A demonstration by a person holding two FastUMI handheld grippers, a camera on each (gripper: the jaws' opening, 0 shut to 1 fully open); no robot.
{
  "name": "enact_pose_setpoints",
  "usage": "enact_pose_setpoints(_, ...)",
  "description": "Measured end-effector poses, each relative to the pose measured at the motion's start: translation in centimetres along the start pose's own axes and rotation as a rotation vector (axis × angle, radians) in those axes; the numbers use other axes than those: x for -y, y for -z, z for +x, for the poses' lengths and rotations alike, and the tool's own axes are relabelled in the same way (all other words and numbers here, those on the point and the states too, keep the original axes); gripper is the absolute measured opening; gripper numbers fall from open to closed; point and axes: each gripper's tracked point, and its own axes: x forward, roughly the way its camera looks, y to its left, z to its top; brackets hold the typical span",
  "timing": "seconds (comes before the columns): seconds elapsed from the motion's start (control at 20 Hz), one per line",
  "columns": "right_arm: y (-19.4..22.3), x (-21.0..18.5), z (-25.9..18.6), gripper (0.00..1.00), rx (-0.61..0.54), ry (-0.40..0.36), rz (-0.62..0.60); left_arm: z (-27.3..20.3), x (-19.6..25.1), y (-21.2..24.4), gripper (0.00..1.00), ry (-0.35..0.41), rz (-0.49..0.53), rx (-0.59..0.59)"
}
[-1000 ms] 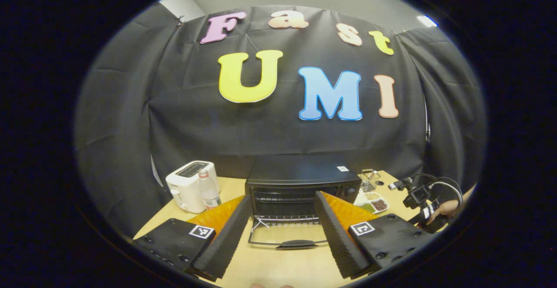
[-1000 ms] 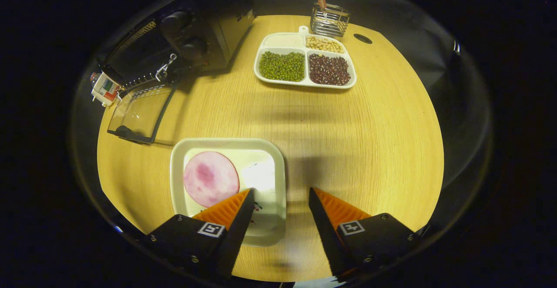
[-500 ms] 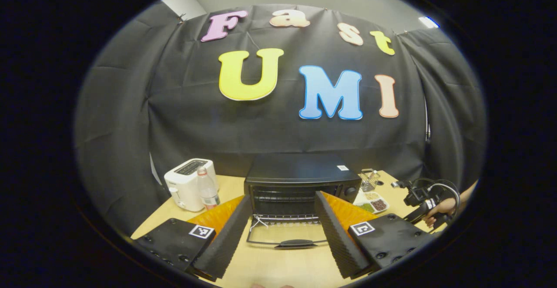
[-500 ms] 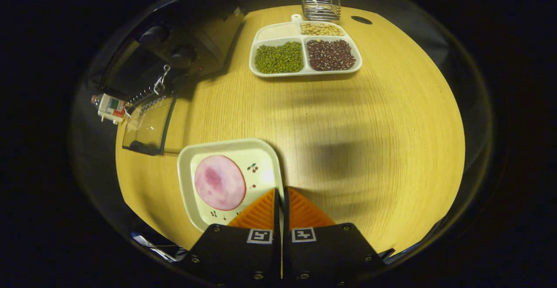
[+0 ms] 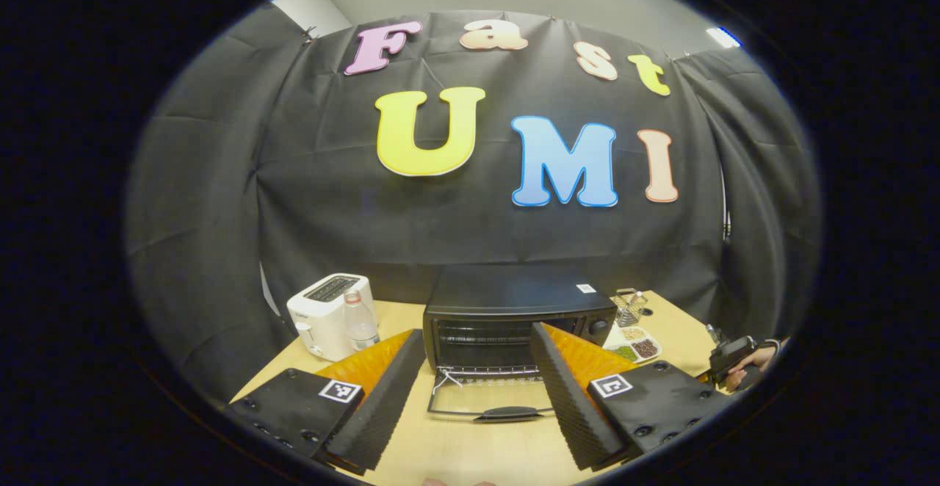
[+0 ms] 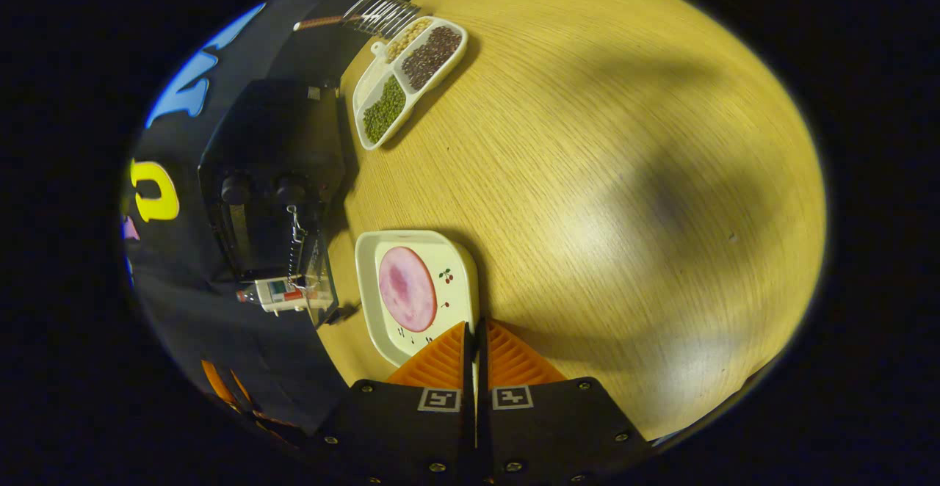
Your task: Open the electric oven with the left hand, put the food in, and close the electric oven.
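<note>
The black electric oven (image 5: 518, 302) stands mid-table, its glass door (image 5: 488, 400) folded down flat toward me. My left gripper (image 5: 477, 390) hangs open in front of that door with nothing between its fingers. In the right gripper view a square cream plate (image 6: 455, 302) carries a round pink slice of food (image 6: 406, 288). My right gripper (image 6: 475, 339) is shut on the plate's near rim. The oven (image 6: 272, 156) and its open door (image 6: 321, 280) lie to the left of the plate. The right gripper and the hand holding it (image 5: 738, 365) appear at the far right of the left gripper view.
A white toaster (image 5: 327, 313) and a small bottle (image 5: 360, 322) stand left of the oven. A divided tray of beans (image 6: 407, 78) and a wire utensil holder (image 6: 382, 12) sit beyond the oven's right side. The wooden table (image 6: 624, 178) stretches out to the right.
My right gripper shut on the plate's rim, then swung and turned with the plate held. The left gripper stayed open and barely shifted.
</note>
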Motion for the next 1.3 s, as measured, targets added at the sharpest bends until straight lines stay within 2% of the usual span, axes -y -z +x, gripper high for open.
enact_pose_setpoints(0.05,0.0,0.0,-0.2,0.01,0.009,-0.019,0.021,0.0,0.0,-0.1,0.92,0.002,-0.003,-0.001)
enact_pose_setpoints(0.2,0.3,-0.3,-0.5,0.01,0.033,-0.056,0.059,0.1,0.2,-0.4,1.0,0.008,-0.005,0.005)
enact_pose_setpoints(0.45,1.7,-1.8,-2.2,0.01,0.067,-0.11,0.062,-0.1,0.1,-1.0,1.0,0.01,-0.019,0.025)
enact_pose_setpoints(0.95,4.8,-9.6,-3.4,0.01,0.13,-0.232,0.031,0.5,-1.0,-2.2,1.0,0.035,-0.028,0.053)
enact_pose_setpoints(1.3,5.6,-15.9,-2.1,0.01,0.198,-0.257,0.068,1.2,-3.2,-3.4,0.98,0.058,-0.033,0.084)
